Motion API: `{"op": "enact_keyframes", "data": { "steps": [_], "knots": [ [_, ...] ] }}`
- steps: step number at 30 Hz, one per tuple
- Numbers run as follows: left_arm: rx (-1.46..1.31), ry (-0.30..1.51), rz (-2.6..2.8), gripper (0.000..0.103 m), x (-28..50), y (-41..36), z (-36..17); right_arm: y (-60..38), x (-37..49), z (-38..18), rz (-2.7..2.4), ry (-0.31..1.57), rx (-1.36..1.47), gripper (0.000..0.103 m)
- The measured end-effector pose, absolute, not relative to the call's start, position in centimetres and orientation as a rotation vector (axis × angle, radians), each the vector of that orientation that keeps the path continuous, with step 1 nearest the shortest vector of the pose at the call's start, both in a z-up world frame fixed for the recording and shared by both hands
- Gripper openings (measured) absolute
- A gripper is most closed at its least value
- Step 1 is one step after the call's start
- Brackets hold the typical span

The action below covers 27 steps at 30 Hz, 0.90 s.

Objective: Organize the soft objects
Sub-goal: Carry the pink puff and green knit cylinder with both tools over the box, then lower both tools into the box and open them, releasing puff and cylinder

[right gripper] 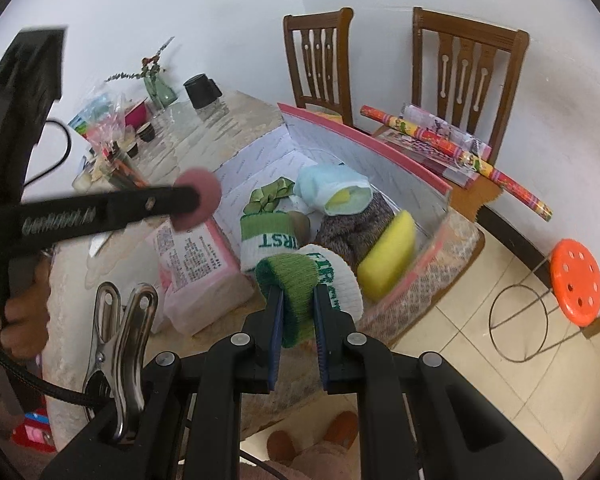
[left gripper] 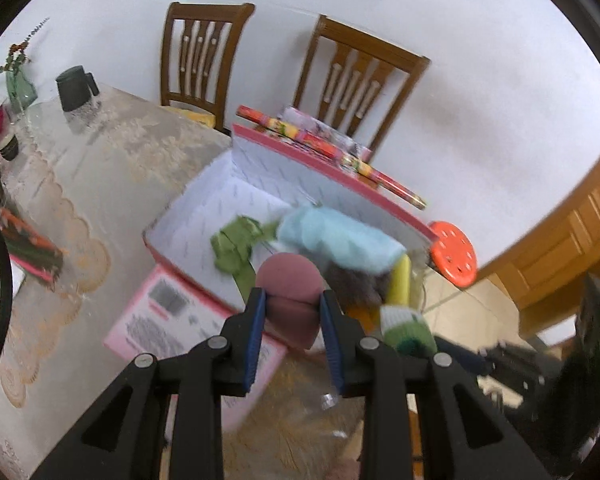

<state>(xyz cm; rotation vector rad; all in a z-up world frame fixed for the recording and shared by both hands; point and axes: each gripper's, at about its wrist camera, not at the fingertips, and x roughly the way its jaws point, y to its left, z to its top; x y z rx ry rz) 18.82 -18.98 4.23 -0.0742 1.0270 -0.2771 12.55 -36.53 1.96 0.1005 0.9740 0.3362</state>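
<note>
The pink sponge puff (left gripper: pixel 290 300) sat clenched in my left tongs (left gripper: pixel 292 308), just short of the box (left gripper: pixel 284 184); right tongs (right gripper: pixel 296 312) pinched the green sock (right gripper: pixel 296 280) (release low inside, I judged).

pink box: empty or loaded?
Loaded. The pink box holds a yellow sponge, light-blue cloth and green ribbon.

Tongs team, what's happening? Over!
Left tongs shut on pink puff. Right tongs shut on green sock. Box open ahead, nothing blocking.
</note>
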Motion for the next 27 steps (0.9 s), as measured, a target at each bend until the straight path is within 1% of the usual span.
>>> {"op": "enact_keyframes", "data": {
  "steps": [12, 27],
  "knots": [
    [-0.042, 1.047, -0.163, 0.029, 25.1, -19.5, 0.9, -36.1, 15.8, -0.5, 0.390, 1.012, 0.034, 0.015],
    [-0.024, 1.133, -0.127, 0.029, 28.5, -20.2, -3.8, -35.4, 17.8, -3.0, 0.423, 1.068, 0.016, 0.015]
  ]
}}
